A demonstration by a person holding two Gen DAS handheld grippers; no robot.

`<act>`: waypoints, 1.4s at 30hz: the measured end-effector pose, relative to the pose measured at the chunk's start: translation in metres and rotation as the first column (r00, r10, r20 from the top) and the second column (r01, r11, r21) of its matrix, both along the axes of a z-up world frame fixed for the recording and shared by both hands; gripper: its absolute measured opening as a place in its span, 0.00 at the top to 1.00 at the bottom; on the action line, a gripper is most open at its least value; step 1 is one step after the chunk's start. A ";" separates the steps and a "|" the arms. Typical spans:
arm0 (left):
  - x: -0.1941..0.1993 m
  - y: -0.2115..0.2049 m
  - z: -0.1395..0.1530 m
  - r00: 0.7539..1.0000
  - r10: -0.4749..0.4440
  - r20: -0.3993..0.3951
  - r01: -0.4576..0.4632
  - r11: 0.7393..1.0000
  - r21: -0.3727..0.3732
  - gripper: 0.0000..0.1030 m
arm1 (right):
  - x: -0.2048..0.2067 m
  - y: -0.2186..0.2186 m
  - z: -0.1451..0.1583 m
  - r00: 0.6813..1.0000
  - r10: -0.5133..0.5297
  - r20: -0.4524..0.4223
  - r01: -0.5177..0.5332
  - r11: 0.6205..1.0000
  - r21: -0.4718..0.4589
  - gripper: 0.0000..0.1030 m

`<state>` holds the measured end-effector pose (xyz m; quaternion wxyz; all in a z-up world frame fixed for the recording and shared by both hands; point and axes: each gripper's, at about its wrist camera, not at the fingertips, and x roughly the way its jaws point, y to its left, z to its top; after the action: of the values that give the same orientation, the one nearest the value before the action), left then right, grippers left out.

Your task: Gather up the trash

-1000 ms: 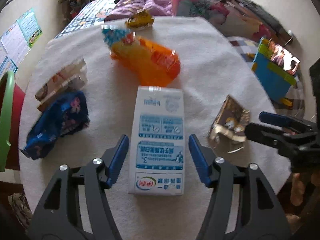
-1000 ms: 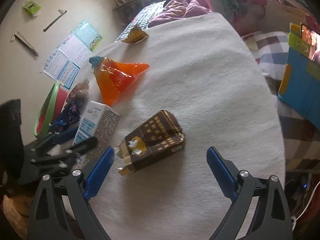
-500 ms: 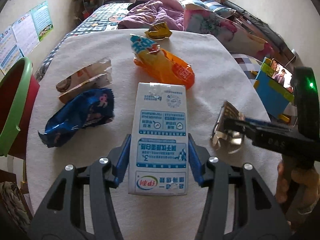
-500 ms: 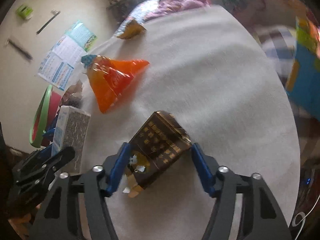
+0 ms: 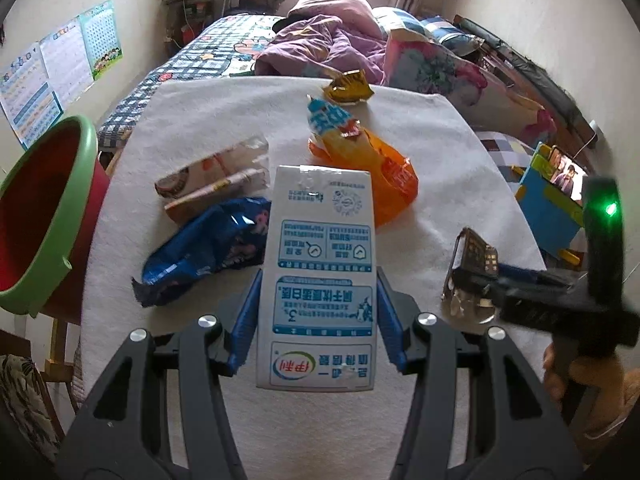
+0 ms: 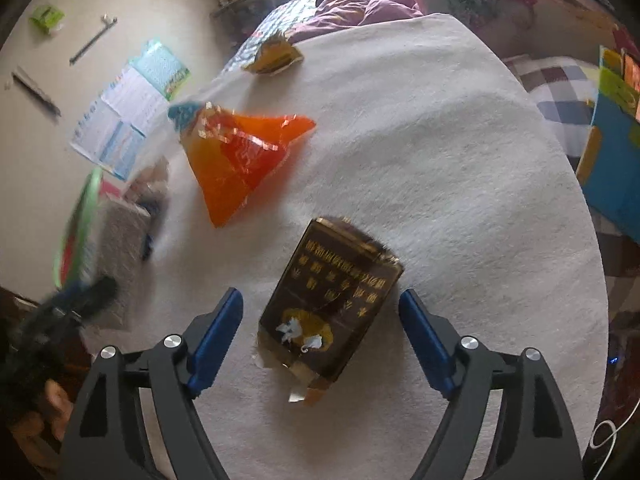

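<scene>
Now mid-pickup — left gripper (image 5: 316, 330) clamped on the milk carton (image 5: 320, 276), right gripper (image 6: 320, 336) jaws opening around the brown packet (image 6: 332, 304). Next: carry the carton left to the green-rimmed bin (image 5: 44, 216) — re-close on the packet.

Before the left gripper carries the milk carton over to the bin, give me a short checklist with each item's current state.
1. Left gripper pads press both sides of the milk carton: ok.
2. Carton lifted off the white cloth: cannot tell.
3. Red bin with green rim at the table's left edge, mouth unobstructed: ok.
4. Right gripper grips the brown box: not ok; its jaws are opening, gaps show either side.
5. Blue wrapper clear of the carton's path: cannot tell; it lies beside the carton, towards the bin.
</scene>
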<state>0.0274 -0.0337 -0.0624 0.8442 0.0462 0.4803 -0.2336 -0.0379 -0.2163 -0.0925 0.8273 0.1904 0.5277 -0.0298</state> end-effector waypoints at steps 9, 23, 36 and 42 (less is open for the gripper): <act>0.010 0.014 0.006 1.000 -0.005 0.021 0.005 1.000 -0.012 0.51 | -0.002 0.001 0.023 0.997 -0.004 0.083 0.004 1.000 0.005 0.53; 0.035 0.076 0.036 0.990 0.091 0.104 -0.086 0.995 -0.049 0.51 | 0.023 0.044 0.100 0.959 0.071 0.275 -0.071 0.997 -0.008 0.53; 0.060 0.156 0.041 0.966 0.226 0.126 -0.219 0.974 -0.064 0.51 | 0.066 0.133 0.126 0.909 0.256 0.329 -0.254 0.966 -0.048 0.53; 0.070 0.186 0.039 0.953 0.277 0.126 -0.270 0.960 -0.067 0.51 | 0.086 0.168 0.122 0.894 0.322 0.313 -0.325 0.945 -0.044 0.53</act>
<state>0.0979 0.1528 -0.0236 0.8996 -0.0259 0.4183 -0.1225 0.0480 -0.0481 0.0296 0.8934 0.1061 0.4129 0.1415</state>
